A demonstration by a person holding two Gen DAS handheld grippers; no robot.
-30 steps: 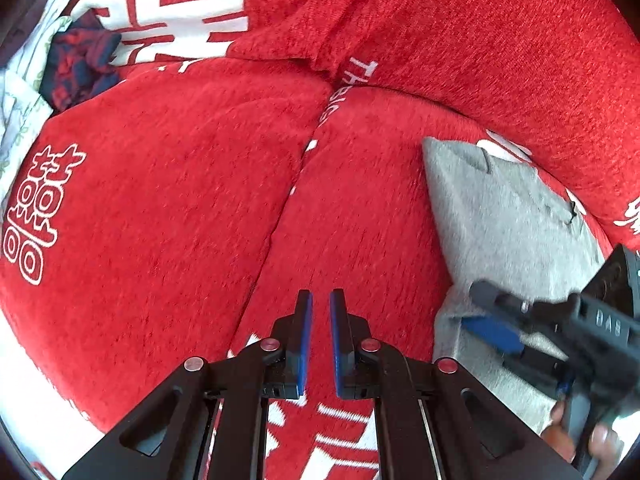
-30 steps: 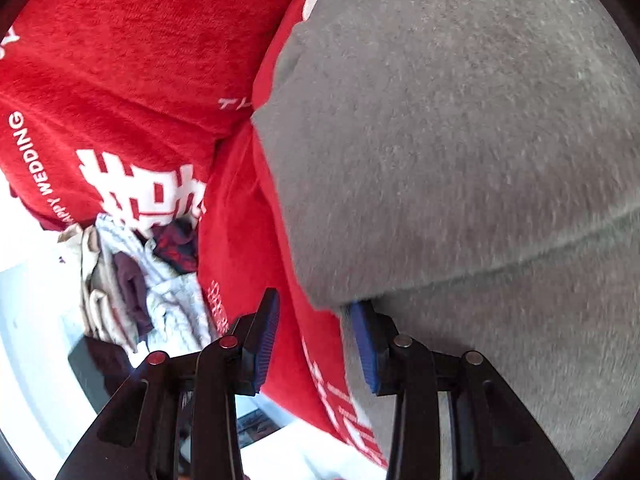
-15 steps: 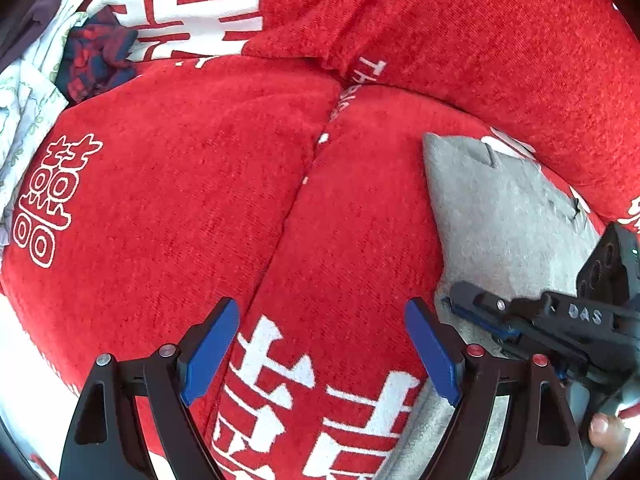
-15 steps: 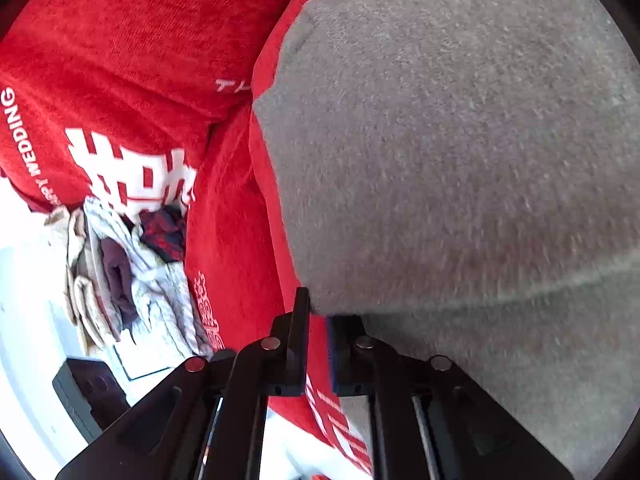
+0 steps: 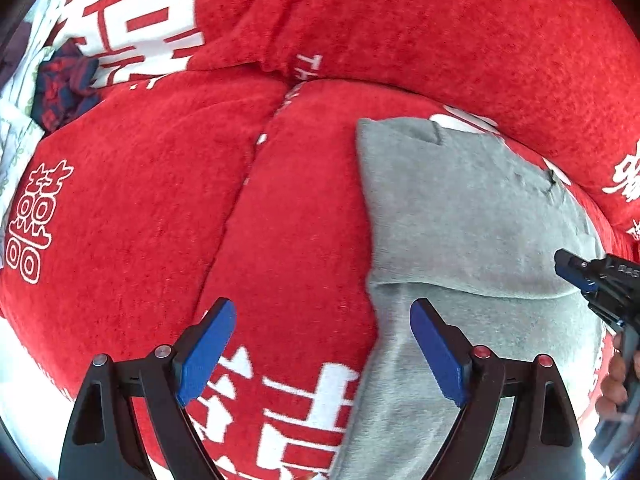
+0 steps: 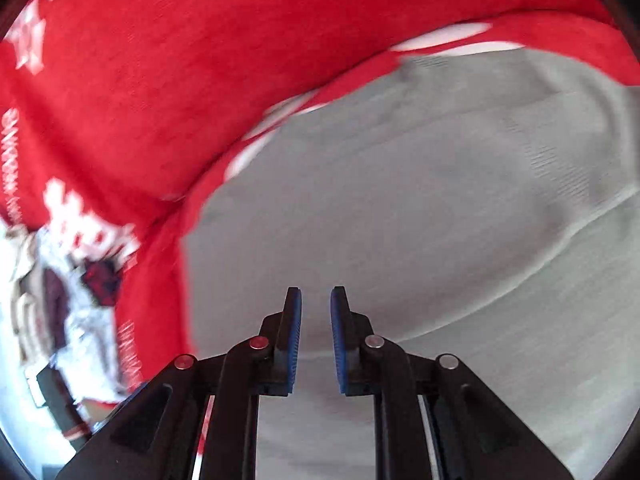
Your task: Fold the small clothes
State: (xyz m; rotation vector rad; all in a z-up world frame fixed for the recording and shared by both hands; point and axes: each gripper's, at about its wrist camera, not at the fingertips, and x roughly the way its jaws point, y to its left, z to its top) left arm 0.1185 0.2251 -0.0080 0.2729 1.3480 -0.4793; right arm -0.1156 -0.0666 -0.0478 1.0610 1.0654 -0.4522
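Blurring the right view: grey garment [image 6: 400, 208], edges cut off.

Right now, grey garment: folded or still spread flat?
Folded. The grey garment has an upper layer lying over a lower one, its edge crossing the cloth, on the red sofa cover.

White double-happiness characters on the red cover [image 5: 132, 200]; "DAS" on the right hand-held gripper [image 5: 578, 276].
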